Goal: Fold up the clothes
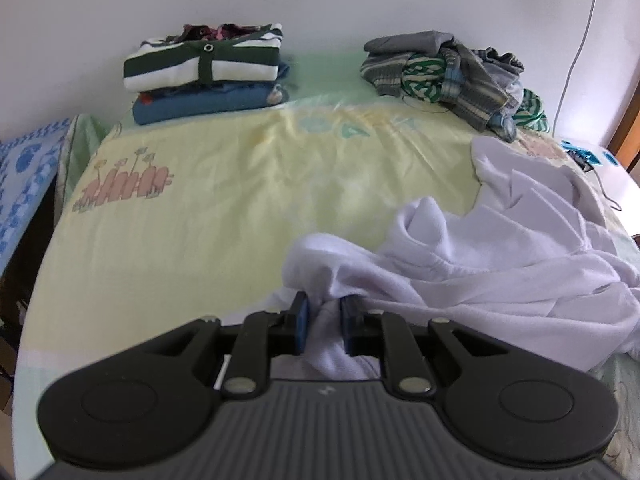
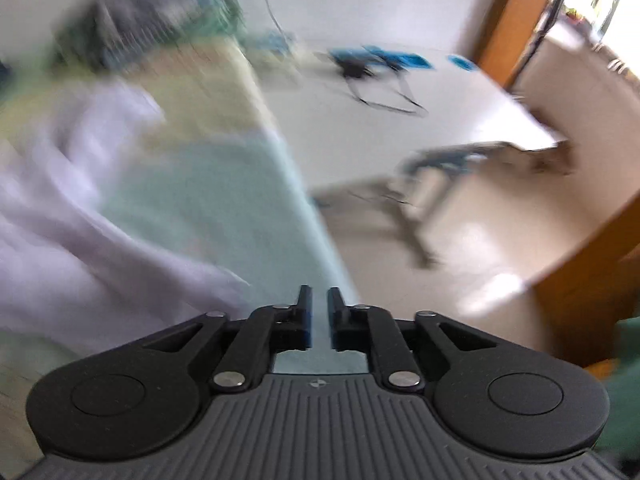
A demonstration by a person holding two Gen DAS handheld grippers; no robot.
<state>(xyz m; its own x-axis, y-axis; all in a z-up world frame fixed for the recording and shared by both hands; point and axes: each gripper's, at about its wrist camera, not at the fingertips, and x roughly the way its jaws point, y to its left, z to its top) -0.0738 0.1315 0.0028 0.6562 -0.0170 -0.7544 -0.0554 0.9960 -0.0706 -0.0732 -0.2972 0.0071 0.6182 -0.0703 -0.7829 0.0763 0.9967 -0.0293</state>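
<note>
Left fingers (image 1: 323, 314) pinching white garment (image 1: 500, 248), right fingers (image 2: 319, 312) narrowly parted, folded stack (image 1: 204, 72) beyond

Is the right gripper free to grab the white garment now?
Probably yes: the right gripper holds nothing, and the white garment lies uncovered just to its left, though the view is blurred.

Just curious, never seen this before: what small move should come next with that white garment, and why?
Probably bring the right gripper over to pinch the white garment. The left gripper already clamps a bunched edge, the right one holds nothing, and the garment lies crumpled on the bed.
</note>
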